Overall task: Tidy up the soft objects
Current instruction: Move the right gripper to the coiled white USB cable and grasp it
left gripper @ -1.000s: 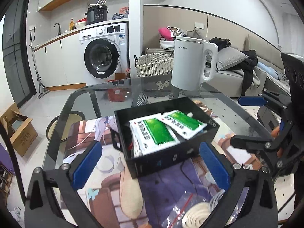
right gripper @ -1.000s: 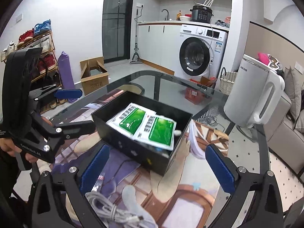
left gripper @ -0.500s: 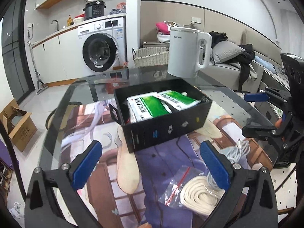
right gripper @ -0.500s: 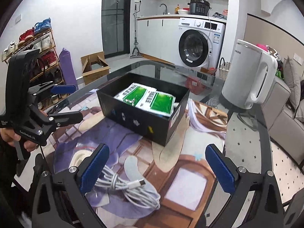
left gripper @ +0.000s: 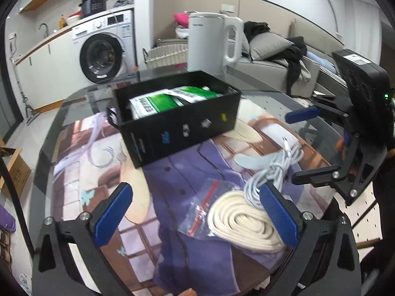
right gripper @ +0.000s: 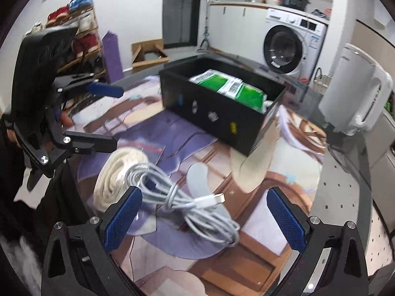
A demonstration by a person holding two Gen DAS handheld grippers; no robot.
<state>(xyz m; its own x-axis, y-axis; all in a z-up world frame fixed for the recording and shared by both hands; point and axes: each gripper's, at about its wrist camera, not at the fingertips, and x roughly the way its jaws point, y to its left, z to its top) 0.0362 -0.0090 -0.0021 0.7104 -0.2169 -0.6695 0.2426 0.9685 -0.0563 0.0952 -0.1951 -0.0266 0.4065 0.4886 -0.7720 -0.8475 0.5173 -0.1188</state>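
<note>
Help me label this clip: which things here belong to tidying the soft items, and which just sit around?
Job: black open-top box, green-and-white soft packets, coiled cream rope in a clear bag, bundled grey USB cable.
Bystanders: white electric kettle, printed table mat.

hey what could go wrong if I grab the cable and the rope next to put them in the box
The grey cable lies loosely coiled with loops overlapping the white rope, so lifting one may drag the other. The rope sits in a slippery clear bag. The black box already holds green packs, leaving limited room.
</note>
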